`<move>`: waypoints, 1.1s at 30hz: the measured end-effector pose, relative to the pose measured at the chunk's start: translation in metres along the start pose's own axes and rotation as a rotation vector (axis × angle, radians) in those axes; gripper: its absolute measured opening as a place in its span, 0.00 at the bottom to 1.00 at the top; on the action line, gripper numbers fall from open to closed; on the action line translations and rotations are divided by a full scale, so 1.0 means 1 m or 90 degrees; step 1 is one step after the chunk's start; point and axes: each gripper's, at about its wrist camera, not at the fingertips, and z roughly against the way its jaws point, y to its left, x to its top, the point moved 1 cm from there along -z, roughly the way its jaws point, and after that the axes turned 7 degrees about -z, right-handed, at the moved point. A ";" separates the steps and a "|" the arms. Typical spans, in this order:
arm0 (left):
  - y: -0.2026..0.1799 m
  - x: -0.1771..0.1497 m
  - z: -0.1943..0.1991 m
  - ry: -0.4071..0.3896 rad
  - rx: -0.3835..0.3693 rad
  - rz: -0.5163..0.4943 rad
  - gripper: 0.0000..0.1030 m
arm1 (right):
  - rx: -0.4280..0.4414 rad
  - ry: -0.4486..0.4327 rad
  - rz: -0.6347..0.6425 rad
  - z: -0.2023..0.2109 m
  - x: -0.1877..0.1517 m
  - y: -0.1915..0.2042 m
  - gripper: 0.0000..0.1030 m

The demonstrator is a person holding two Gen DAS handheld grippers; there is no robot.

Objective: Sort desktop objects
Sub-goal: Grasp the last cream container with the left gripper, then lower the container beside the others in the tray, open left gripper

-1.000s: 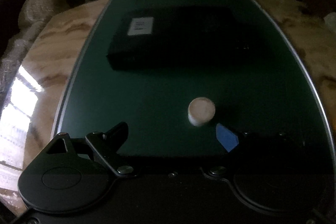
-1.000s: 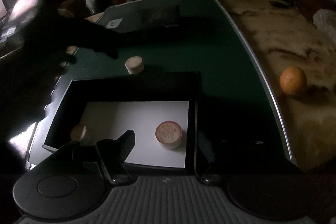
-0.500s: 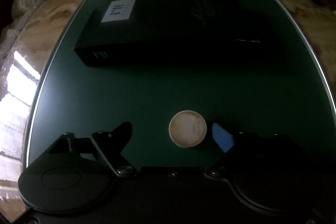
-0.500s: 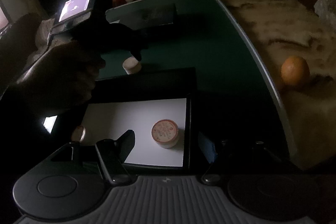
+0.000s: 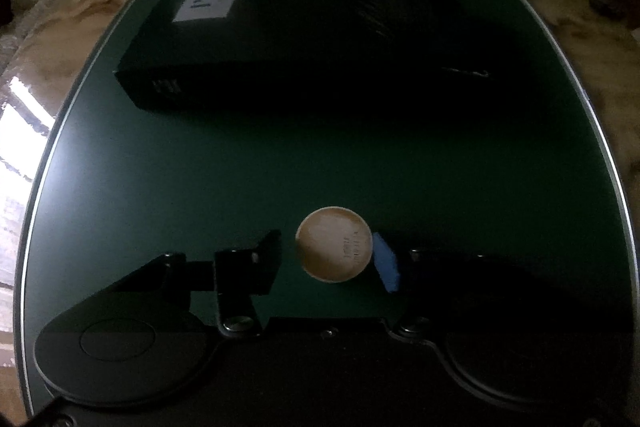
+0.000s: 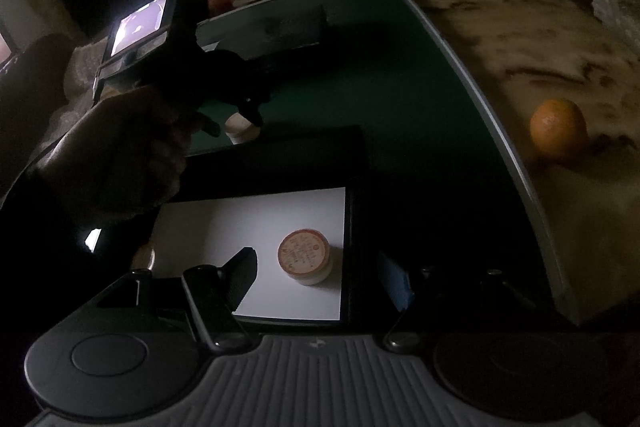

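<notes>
On the green mat (image 5: 280, 167) covering the worktop (image 6: 540, 39), the left tool (image 5: 326, 255) is closing about a small pale round tub (image 5: 334, 243); its blue pad is touching the tub's right side, while the black finger is sitting just beside the left; whether it is gripping I cannot tell; behind, a black closed box (image 5: 304, 39) is lying; the right tool (image 6: 320, 277) is hovering half open, holding nothing, over a black tray (image 6: 356, 227) where an orange-lidded jar (image 6: 305, 257) is resting; an orange (image 6: 558, 129) is lying well apart.

Small round cream-coloured jar (image 5: 334, 245) upright on dark green mat, near black open box (image 6: 356, 163), second orange-lidded round jar (image 6: 304, 257) upright on the box's white floor
</notes>
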 end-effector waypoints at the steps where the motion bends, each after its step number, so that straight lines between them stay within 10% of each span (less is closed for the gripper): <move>1: 0.000 0.000 0.000 0.001 -0.001 0.000 0.39 | 0.000 0.000 -0.001 0.000 0.000 0.000 0.68; 19: 0.006 -0.012 0.049 -0.022 -0.009 -0.009 0.40 | -0.004 0.000 -0.019 -0.001 0.001 -0.003 0.68; 33: 0.006 -0.084 0.117 -0.014 -0.058 -0.034 0.39 | 0.002 -0.013 -0.045 0.015 -0.005 -0.006 0.68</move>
